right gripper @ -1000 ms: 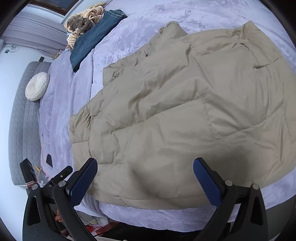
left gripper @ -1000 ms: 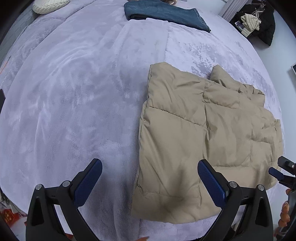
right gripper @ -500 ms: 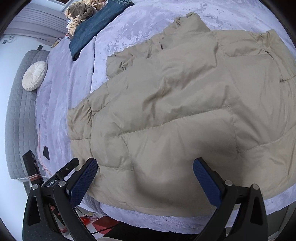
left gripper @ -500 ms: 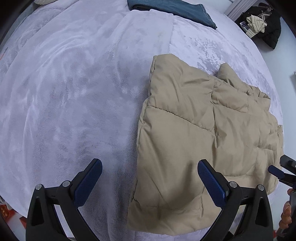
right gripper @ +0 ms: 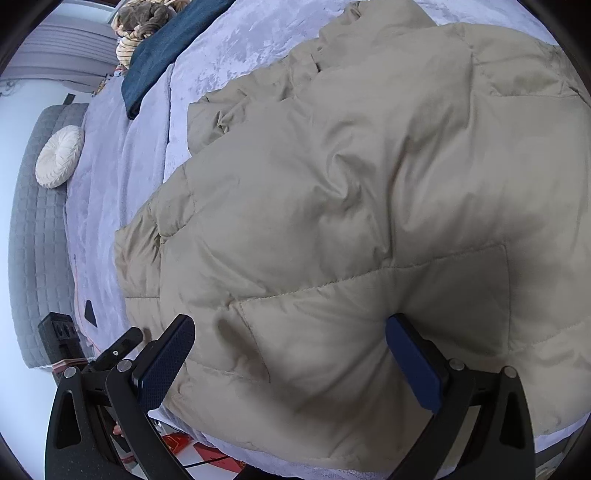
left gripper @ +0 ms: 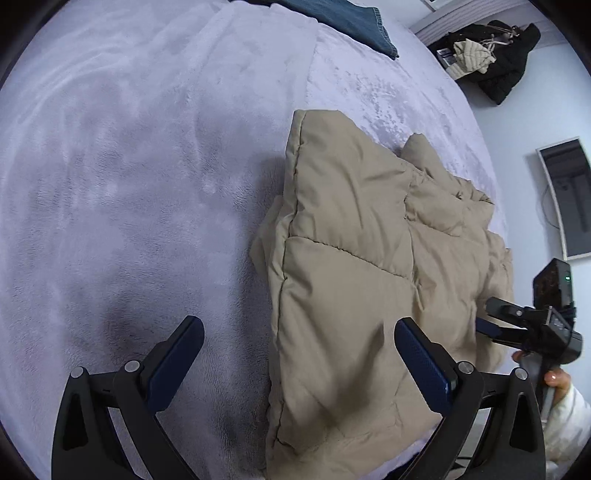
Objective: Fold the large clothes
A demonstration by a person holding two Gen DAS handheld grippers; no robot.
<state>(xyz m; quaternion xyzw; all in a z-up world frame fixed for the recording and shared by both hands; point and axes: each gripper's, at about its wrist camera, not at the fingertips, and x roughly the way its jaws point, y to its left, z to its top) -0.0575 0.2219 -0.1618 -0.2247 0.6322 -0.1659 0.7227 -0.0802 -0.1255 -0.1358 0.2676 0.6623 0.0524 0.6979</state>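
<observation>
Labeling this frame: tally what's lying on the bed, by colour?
Beige: 1, the puffer jacket
Dark blue: 1, the folded jeans
White: 1, the round cushion
Brown and cream: 1, the bundled garment beyond the jeans, kind unclear
Total: 4

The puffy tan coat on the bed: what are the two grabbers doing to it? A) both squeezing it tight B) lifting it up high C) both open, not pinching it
C: the left gripper and right gripper both have jaws spread wide over the tan coat, which lies on the bed.
</observation>
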